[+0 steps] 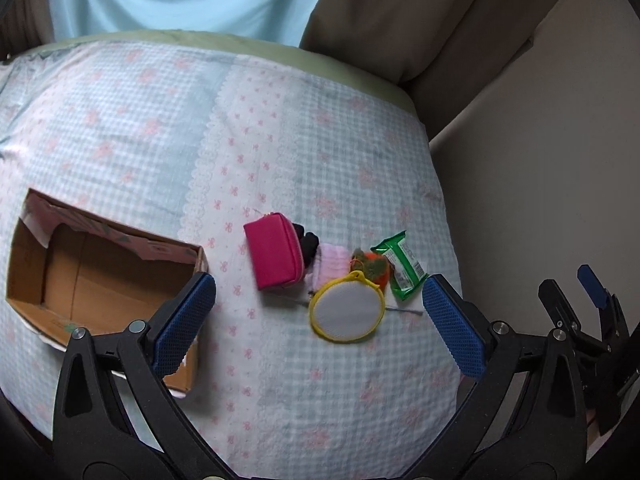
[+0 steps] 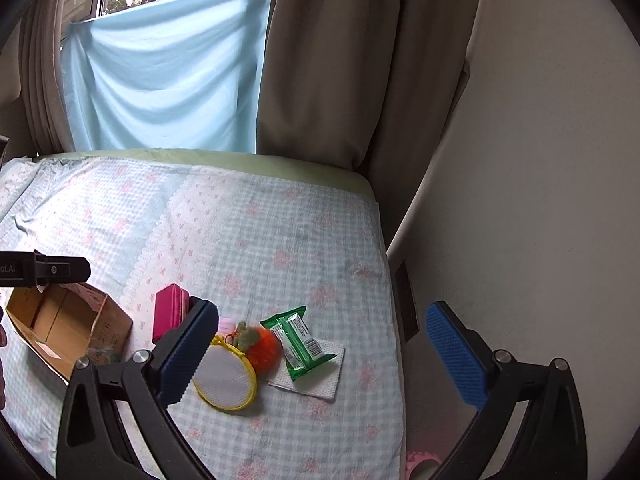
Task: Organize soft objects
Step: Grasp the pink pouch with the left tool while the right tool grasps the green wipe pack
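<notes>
two hand-held grippers hover over a bed (image 1: 280, 420) covered with a pale checked quilt, where a small cluster of soft things lies near the right edge. the left gripper (image 1: 318, 312) has its blue-padded jaws spread wide apart and holds nothing; the right gripper (image 2: 334, 352) is likewise wide apart and empty, its fingers framing the cluster from the near side.

in the cluster, a pink pouch (image 1: 276, 258) lies furthest left, with a black item (image 1: 306, 242) tucked against its far right side. a pale pink cloth (image 1: 330, 262) sits just beside the pouch. a round yellow-rimmed mesh pad (image 1: 347, 309) lies nearest the camera, its loop touching an orange fuzzy toy (image 1: 370, 266) with a green top. a green wrapped packet (image 1: 400, 266) rests to the right of the toy, lying on a white paper napkin (image 2: 316, 380) in the right wrist view.

an open cardboard box (image 1: 100, 280) sits well to the left of the cluster, apart from it, its inside bare in both views; the left gripper's left finger overlaps its near corner in the picture. behind the bed hang a light blue sheet (image 2: 168, 80) and brown curtains (image 2: 332, 60), with a plain wall (image 2: 540, 160) to the right.
</notes>
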Tool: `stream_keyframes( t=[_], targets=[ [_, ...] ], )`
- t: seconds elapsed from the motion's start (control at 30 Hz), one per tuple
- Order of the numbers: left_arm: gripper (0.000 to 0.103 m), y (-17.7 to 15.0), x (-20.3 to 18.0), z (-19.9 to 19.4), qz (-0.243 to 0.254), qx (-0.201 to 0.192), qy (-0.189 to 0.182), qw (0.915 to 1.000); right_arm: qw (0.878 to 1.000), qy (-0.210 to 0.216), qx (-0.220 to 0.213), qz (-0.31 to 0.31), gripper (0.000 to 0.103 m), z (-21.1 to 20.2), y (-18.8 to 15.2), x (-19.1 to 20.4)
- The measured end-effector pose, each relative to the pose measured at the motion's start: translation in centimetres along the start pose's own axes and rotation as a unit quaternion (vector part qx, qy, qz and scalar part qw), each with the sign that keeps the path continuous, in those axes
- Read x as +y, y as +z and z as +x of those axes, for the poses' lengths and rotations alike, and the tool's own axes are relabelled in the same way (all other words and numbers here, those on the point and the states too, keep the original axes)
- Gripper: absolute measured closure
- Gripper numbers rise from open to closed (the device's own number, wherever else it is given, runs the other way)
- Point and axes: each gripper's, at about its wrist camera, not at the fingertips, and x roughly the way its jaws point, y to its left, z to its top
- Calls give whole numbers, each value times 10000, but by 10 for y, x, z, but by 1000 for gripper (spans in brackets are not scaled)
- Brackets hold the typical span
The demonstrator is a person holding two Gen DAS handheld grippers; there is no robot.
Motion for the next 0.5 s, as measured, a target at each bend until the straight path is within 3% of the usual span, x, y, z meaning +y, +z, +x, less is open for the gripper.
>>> stream_keyframes(
  t=[0.2,0.5],
  targets=[
    [1,0,11,86,-391,464,135,9981,9980,323,389,-370,0,79,-23,-13],
    [8,-4,29,187,-442,1016,307,9934,9882,482,970,-1081,0,182,-62,-12]
  ],
)
